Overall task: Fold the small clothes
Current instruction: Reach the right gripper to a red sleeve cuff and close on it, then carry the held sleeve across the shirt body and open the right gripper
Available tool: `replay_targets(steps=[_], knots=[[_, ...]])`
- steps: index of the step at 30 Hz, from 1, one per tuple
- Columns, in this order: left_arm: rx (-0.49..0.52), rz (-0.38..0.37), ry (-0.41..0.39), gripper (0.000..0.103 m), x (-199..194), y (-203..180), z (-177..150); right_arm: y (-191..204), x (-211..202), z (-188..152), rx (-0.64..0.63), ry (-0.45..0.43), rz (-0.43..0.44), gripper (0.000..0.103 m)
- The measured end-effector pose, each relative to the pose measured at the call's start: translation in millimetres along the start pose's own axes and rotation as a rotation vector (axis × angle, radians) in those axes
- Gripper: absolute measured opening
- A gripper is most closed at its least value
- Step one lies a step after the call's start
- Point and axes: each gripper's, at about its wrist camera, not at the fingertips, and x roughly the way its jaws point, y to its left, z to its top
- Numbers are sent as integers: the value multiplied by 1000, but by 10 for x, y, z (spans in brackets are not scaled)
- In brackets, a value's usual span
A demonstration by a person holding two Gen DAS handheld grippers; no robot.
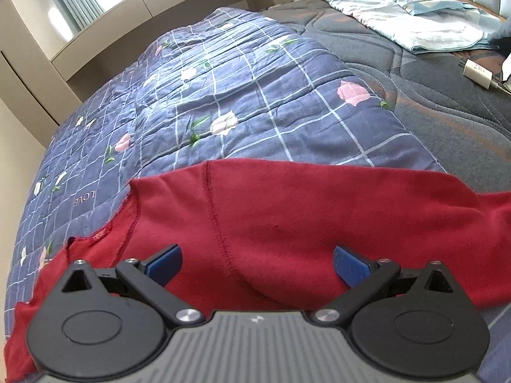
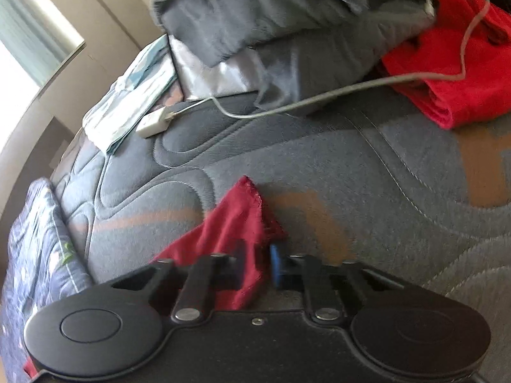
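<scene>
Bright daylight from a window (image 1: 68, 3) at upper left, soft shadows. Strong fisheye bending at edges. Motion-blurred in the right wrist view.

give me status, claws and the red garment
Left claw open over the red garment. Right claw shut on its corner. White charger and cable lie beyond, not in the way.

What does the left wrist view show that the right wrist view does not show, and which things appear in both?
Only the left wrist view: the open left gripper over the wide body of the dark red knit garment, with its stitched seam.

Only the right wrist view: the right gripper shut on a corner of the garment, a grey pillow, a bright red folded cloth and a long white cable.

Both: the dark red garment, the blue floral quilt, the white charger block and the pale blue folded cloth.
</scene>
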Motion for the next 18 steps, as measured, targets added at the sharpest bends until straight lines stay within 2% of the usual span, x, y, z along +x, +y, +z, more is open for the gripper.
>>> replay_targets(steps=[4, 9, 14, 18], knots=[[-16, -30, 15, 103, -124, 151, 72, 260, -185, 53, -101, -47, 57, 7], [-60, -72, 1, 103, -275, 430, 124, 762, -467, 95, -202, -75, 198, 7], [-131, -106, -16, 103, -397, 924, 104, 1522, -768, 2, -304, -88, 368, 7], [-191, -95, -22, 103, -458, 1471, 1, 2192, -978, -258, -389, -79, 489, 7]])
